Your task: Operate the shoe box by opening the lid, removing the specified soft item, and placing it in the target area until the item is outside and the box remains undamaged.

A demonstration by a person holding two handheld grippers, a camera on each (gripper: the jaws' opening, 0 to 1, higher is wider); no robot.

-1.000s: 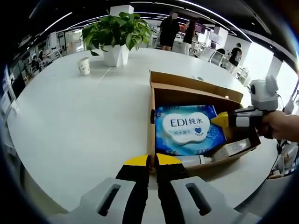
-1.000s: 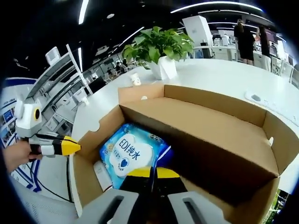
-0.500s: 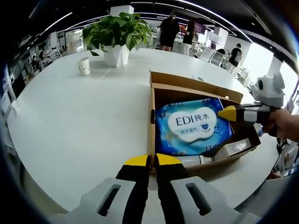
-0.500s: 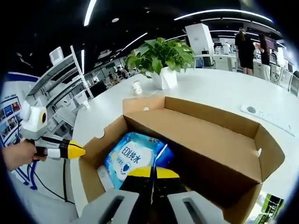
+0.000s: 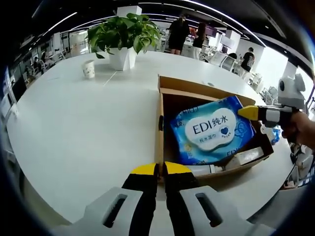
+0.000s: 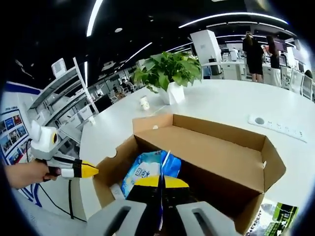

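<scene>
An open brown cardboard shoe box [image 5: 160, 105] lies on the white table, its lid flap folded back. A blue soft pack of wet wipes [image 5: 212, 129] hangs tilted above the box floor, one edge raised over the far wall. My right gripper [image 5: 244, 112] comes in from the right, shut on that edge. In the right gripper view its jaws [image 6: 161, 181] pinch the thin rim of the pack [image 6: 143, 168] above the box [image 6: 224, 143]. My left gripper [image 5: 156, 169] is shut with nothing between its fingers, its tips at the box's near corner; it also shows as the left gripper [image 6: 88, 170].
A white tube [image 5: 235, 159] lies in the box along its near wall. A potted plant [image 5: 123, 38] and a paper cup [image 5: 88, 69] stand far back on the table. A power strip [image 6: 275, 126] lies beyond the box. People stand in the background.
My right gripper has risen and drawn back with the wipes pack, so the pack is higher and tilted over the box's wall. The left gripper has stayed put.
</scene>
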